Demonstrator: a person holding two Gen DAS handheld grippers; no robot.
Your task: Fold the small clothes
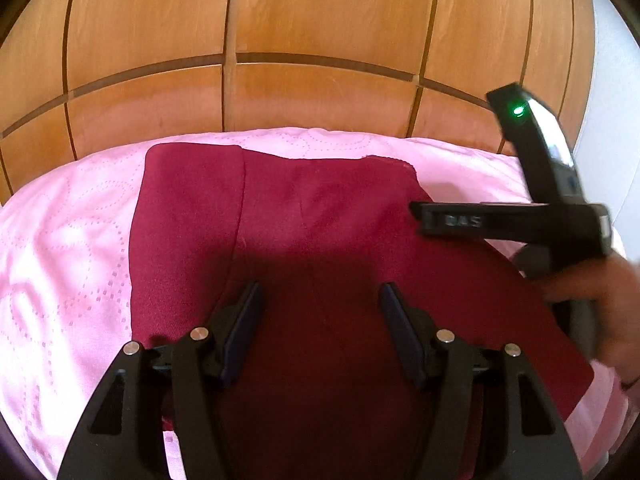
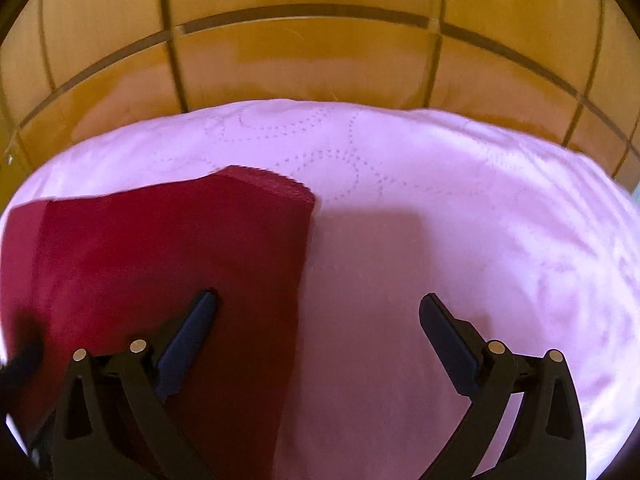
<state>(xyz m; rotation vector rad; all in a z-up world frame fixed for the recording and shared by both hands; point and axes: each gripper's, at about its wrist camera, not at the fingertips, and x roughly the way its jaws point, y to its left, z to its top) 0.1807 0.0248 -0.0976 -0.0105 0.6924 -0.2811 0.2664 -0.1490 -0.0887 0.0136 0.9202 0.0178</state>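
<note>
A dark red garment (image 1: pixel 304 216) lies flat on a pink quilted bedspread (image 1: pixel 68 248). My left gripper (image 1: pixel 322 312) hovers over the garment's near part. Its jaws stand apart and nothing is pinched between them. From the right, my right gripper (image 1: pixel 420 218) reaches in side-on over the garment's right edge, held by a hand (image 1: pixel 600 300). In the right wrist view the right gripper (image 2: pixel 318 304) is open wide. Its left finger (image 2: pixel 200 316) is over the garment (image 2: pixel 160 248) and its right finger (image 2: pixel 436 320) over bare bedspread (image 2: pixel 460 208). The cloth's ribbed corner (image 2: pixel 272 184) points away.
Wooden panels (image 1: pixel 320 40) rise right behind the bed's far edge. A pale wall (image 1: pixel 616 80) shows at the far right. Bedspread lies bare to the left of the garment and widely to its right. A dark blur (image 2: pixel 20 356) sits at the lower left of the right wrist view.
</note>
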